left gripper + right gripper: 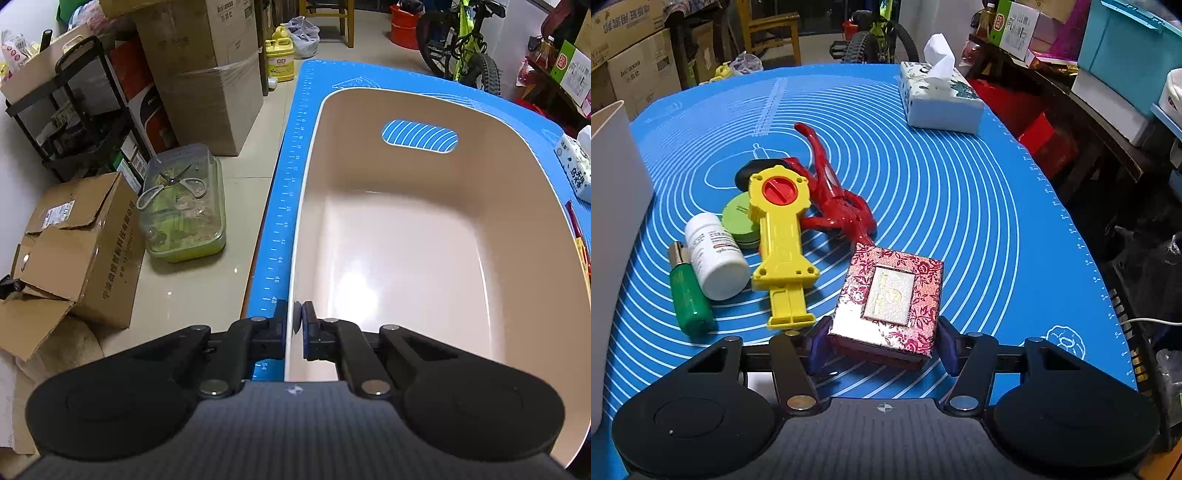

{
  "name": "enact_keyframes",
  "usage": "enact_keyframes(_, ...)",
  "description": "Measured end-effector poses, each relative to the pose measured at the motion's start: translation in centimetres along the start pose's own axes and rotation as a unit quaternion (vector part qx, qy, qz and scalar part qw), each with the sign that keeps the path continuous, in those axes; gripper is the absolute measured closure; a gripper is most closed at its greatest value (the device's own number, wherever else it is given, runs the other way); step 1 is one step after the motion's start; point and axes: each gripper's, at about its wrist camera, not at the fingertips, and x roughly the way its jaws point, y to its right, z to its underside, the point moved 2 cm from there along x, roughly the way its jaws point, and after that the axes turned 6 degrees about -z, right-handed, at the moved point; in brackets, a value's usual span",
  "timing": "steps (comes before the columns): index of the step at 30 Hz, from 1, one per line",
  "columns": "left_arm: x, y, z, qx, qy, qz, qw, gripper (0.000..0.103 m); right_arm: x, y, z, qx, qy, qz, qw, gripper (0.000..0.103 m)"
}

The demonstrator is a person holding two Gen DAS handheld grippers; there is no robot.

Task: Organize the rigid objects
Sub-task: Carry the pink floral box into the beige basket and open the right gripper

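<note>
My left gripper (295,325) is shut on the near left rim of a beige plastic bin (406,251), which stands empty on the blue mat (288,206). My right gripper (882,343) is around a red patterned gift box (890,299), one finger on each side, touching or nearly touching it. On the mat (960,206) to the left lie a yellow toy launcher (781,236), a red toy (831,192), a green round tin (740,219), a white pill bottle (714,258), a green lighter (687,295) and a black disc (750,173).
A tissue box (938,99) stands at the mat's far right and shows in the left wrist view (578,170). The bin's white wall (613,221) rises at the left. Cardboard boxes (74,251), a clear container with scissors (184,210) and a bicycle (465,48) crowd the floor.
</note>
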Motion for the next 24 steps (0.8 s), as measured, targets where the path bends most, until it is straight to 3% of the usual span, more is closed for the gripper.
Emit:
enact_keyframes(17, 0.2, 0.0, 0.1, -0.016, -0.005, -0.003, 0.9998, 0.094, -5.6, 0.3, -1.0, 0.024, 0.09, -0.018, 0.995, 0.041)
enact_keyframes(24, 0.1, 0.1, 0.0, -0.021, -0.007, -0.005, 0.9997, 0.094, -9.6, -2.8, -3.5, -0.012, 0.146, -0.067, 0.987, 0.041)
